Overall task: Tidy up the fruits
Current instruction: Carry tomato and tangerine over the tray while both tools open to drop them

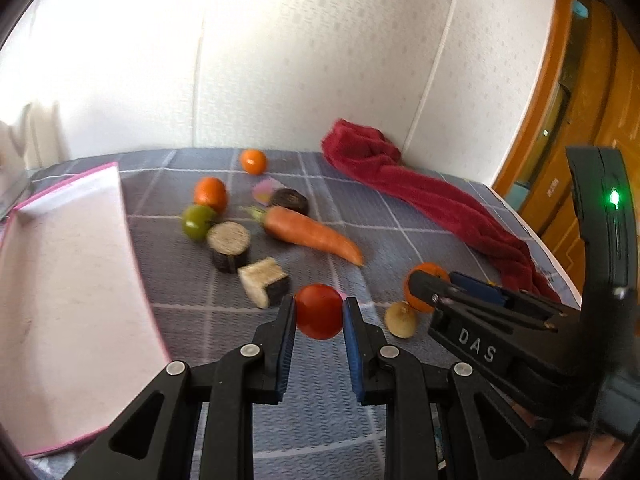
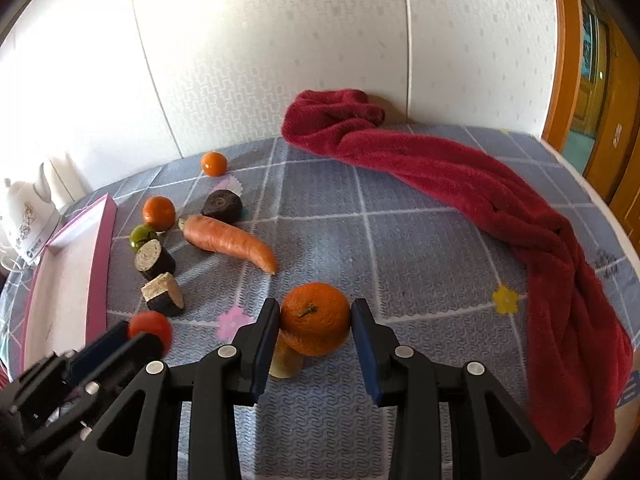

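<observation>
My left gripper [image 1: 319, 312] is shut on a red tomato [image 1: 319, 317], held just above the checked cloth; it also shows in the right wrist view [image 2: 150, 330]. My right gripper [image 2: 316, 320] is shut on a large orange [image 2: 316, 318], seen in the left wrist view [image 1: 420, 280] too. A small yellowish fruit [image 2: 285, 362] lies under the orange. Two more oranges [image 1: 211, 194] [image 1: 253, 160] and a green fruit [image 1: 197, 221] lie farther back. A pink-rimmed white tray [image 1: 60, 280] is at the left.
A carrot [image 1: 310, 233], three dark cut chunks [image 1: 229, 245] [image 1: 264, 286] [image 1: 290, 200] and a paper cupcake liner [image 1: 264, 190] lie mid-table. A red towel [image 2: 500, 208] runs along the right side. A white kettle [image 2: 26, 216] stands far left. Walls close the back.
</observation>
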